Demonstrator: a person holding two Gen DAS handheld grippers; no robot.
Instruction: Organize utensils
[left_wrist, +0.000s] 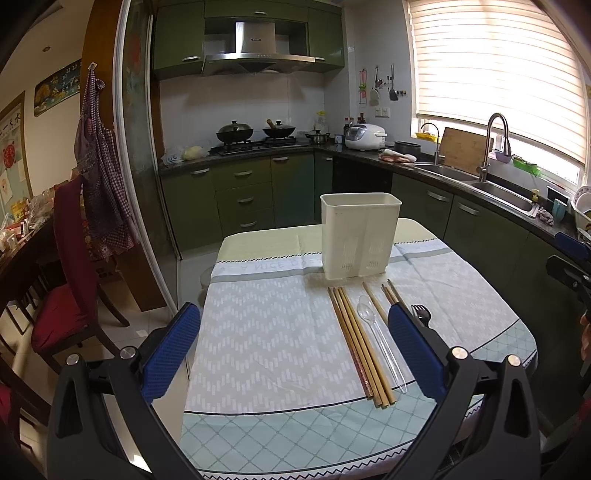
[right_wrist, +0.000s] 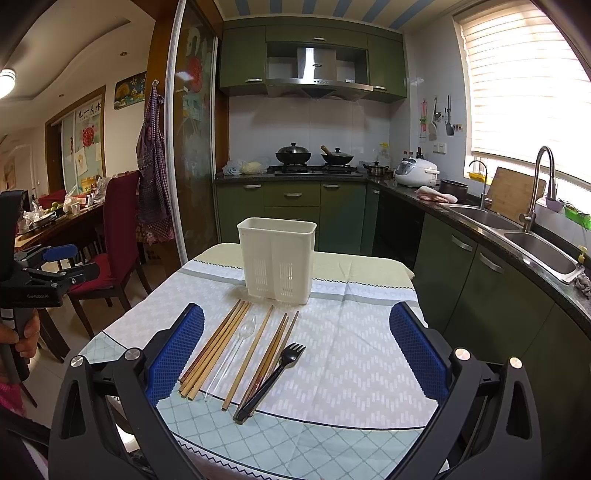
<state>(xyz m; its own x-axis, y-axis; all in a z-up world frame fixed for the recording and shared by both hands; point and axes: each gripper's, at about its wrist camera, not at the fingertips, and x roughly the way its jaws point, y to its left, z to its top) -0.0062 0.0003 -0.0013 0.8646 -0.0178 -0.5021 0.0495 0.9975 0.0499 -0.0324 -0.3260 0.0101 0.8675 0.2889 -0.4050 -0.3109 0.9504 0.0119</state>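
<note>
Black fork (left_wrist: 421, 314): handle hidden behind blue pad of left tongs (left_wrist: 295, 350) in left wrist view. Cutlery holder (right_wrist: 277, 258): interior not visible in either view. Tablecloth lettering (right_wrist: 362, 291): too blurred to read. Right tongs (left_wrist: 570, 266): cut off at left-view edge.

This is a kitchen in a home. There are green cupboards (right_wrist: 291, 194), a stove (right_wrist: 314, 170) with pans (right_wrist: 293, 153), a sink (right_wrist: 543, 254), and a rice cooker (right_wrist: 417, 171).
</note>
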